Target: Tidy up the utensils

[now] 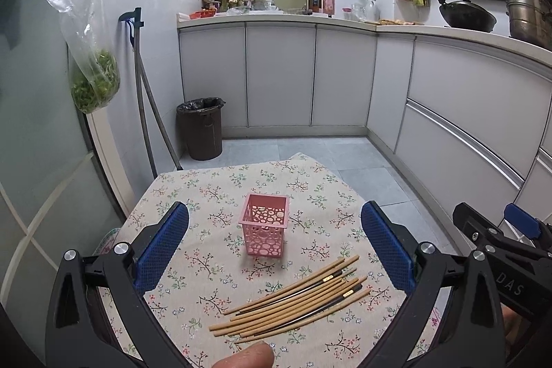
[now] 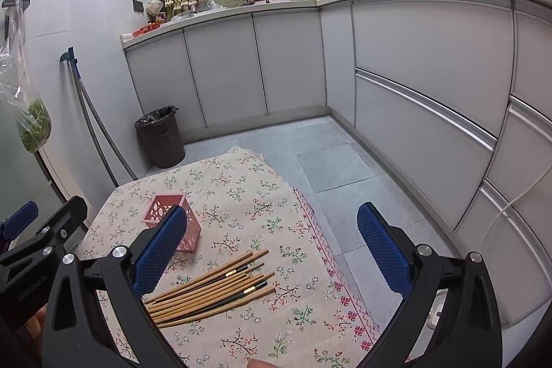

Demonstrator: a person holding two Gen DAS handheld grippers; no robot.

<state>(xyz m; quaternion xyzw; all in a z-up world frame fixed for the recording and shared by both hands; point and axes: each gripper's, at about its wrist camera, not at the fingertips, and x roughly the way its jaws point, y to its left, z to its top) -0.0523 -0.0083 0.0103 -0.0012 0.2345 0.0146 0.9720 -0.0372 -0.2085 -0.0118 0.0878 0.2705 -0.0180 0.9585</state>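
Floral cloth covers the worktop (image 1: 214, 195), the largest element of the scene, with grey floor tiles beyond its far edge. Pink and perforated, an empty holder (image 1: 265, 228) stands upright near the middle of the cloth. Nearer, and slightly right of the holder, lies a loose bundle of chopsticks (image 1: 293, 299), most of pale wood and a few dark with gold bands; they rest flat, fanned and partly overlapping, well apart from the holder. The left tool (image 1: 274, 247) is held above the near edge with its blue pads spread wide and nothing between them; the right tool (image 2: 272, 250) is likewise spread and empty, over the right side of the cloth.

Handling, as judged: the chopsticks look light, stiff and smooth, so they may roll or slide apart when pinched. A hold across the middle of the bundle should keep it balanced; a hold at one end would let the far tips droop. The holder appears light and could tip if nudged sideways.

Differences between views: the left wrist view shows the holder whole, its open top and the right tool at far right. The right wrist view has the holder partly hidden behind its own left pad, but shows the cloth's red embroidered border (image 2: 345, 299) and the left tool at far left.
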